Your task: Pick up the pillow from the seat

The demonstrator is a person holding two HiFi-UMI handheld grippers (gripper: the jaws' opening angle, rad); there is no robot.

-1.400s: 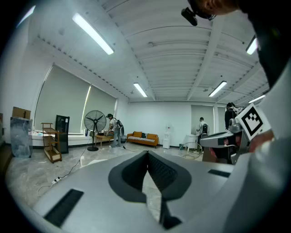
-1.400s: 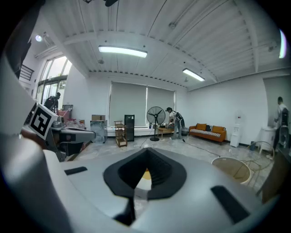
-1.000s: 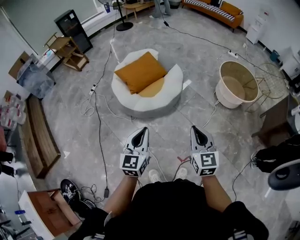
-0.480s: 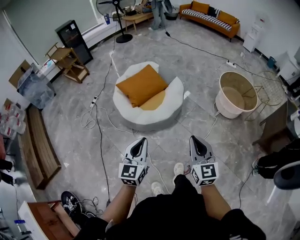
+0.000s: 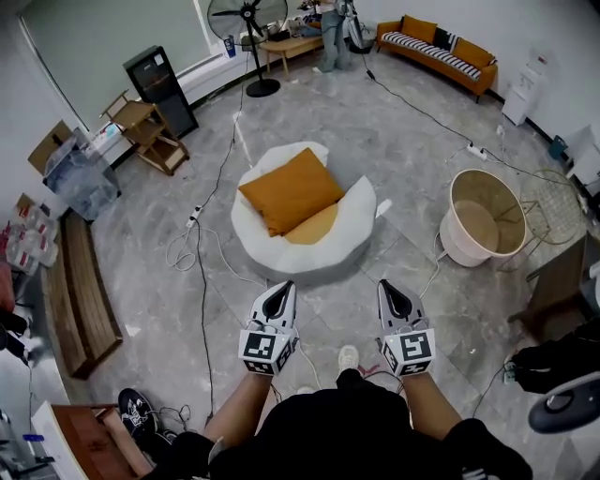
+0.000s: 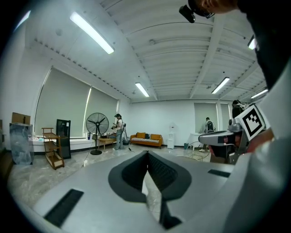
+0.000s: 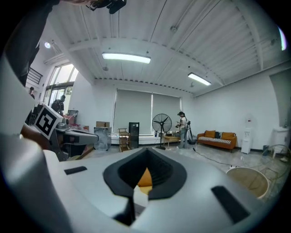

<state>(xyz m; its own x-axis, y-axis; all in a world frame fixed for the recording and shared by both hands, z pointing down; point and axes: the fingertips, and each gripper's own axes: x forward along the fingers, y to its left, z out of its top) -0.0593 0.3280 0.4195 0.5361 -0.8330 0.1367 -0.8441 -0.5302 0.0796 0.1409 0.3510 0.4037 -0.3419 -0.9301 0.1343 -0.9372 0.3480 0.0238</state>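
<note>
An orange square pillow lies on a round white floor seat with an orange cushion under it, in the middle of the head view. My left gripper and right gripper are held side by side just short of the seat's near rim, both shut and holding nothing. Through the gap of the right gripper's jaws a sliver of the orange pillow shows. The left gripper view looks level across the room, and the right gripper shows at its right side.
Cables trail over the grey tiled floor left of the seat. A round beige tub stands at the right, a wooden bench at the left, a fan and an orange sofa at the back. A person stands far off.
The seat and pillow have drawn nearer to both grippers as I stepped forward. Both grippers stay shut and side by side.
</note>
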